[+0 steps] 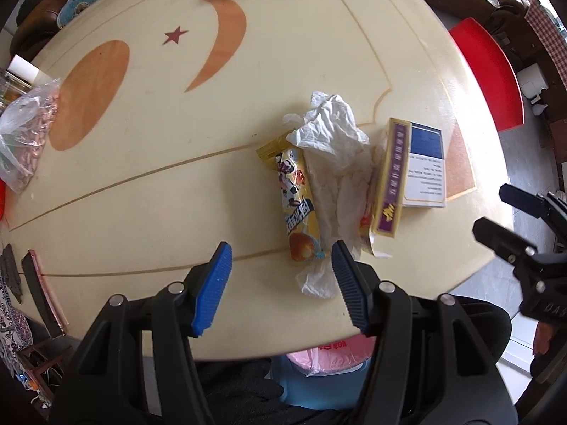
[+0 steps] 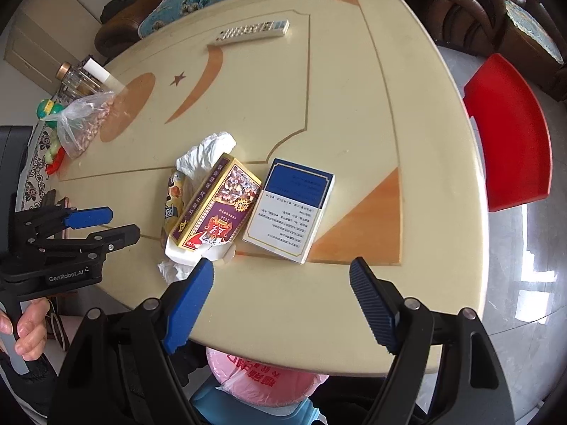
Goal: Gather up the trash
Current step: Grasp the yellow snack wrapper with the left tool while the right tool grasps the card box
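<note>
1. Left tongs (image 1: 281,258) hang wide apart and empty, low over the near edge of the counter (image 1: 141,184), and the right-hand pad sits just beside the tail of the crumpled tissue (image 1: 333,148).
2. Right tongs (image 2: 281,272) are spread wide too, nothing between them, hovering near the front edge of the blue-and-white box (image 2: 288,209).
3. Out from the left tongs, there's the trash heap: a yellow snack wrapper (image 1: 296,205) lying lengthwise, touching the tissue on its right side.
4. That wrapper looks light, thin and slick, likely to skate away, so I'd pinch it across its narrow width near the closest end.
5. The tissue is soft and nearly weightless; any bunched fold should do, and it will crush flat in the grip.
6. Next along, a purple-and-gold box (image 2: 212,209) rests tilted on the tissue, touching the blue-and-white box beside it.
7. Both boxes look stiff, light cardboard, probably empty; squeeze across the thin faces, gently, or they may buckle.
8. Under the counter's near edge, a pink bag (image 2: 262,379) lines a bin, apparently the drop point.
</note>
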Demonstrator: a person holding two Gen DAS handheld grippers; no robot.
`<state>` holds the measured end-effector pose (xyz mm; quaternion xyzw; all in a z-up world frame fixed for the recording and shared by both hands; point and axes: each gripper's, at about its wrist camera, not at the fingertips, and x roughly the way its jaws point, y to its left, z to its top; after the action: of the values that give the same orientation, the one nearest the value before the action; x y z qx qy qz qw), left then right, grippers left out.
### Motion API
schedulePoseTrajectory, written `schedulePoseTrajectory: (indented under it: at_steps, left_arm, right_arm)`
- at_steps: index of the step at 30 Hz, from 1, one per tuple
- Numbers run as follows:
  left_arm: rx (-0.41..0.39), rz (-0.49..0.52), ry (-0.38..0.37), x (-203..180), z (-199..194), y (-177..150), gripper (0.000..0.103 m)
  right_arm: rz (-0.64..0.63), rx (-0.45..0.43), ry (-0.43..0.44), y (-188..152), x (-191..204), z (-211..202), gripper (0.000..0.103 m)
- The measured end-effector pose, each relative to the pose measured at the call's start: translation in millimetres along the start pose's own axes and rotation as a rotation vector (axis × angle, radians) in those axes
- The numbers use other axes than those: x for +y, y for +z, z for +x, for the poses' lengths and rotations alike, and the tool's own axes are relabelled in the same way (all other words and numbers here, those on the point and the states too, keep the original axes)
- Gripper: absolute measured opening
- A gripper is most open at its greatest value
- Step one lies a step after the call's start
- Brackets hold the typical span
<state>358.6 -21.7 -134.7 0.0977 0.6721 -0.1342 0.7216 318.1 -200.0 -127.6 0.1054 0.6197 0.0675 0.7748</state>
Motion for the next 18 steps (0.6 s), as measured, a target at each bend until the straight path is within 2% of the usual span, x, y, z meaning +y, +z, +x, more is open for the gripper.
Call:
schedulePoseTrajectory:
  at_steps: [18]
  left_arm:
    - [0.04,-0.027,-0.004,22,45,34,0.058]
  right_arm:
    - [0.029,0.057,0.005,25,-4,49,0.077]
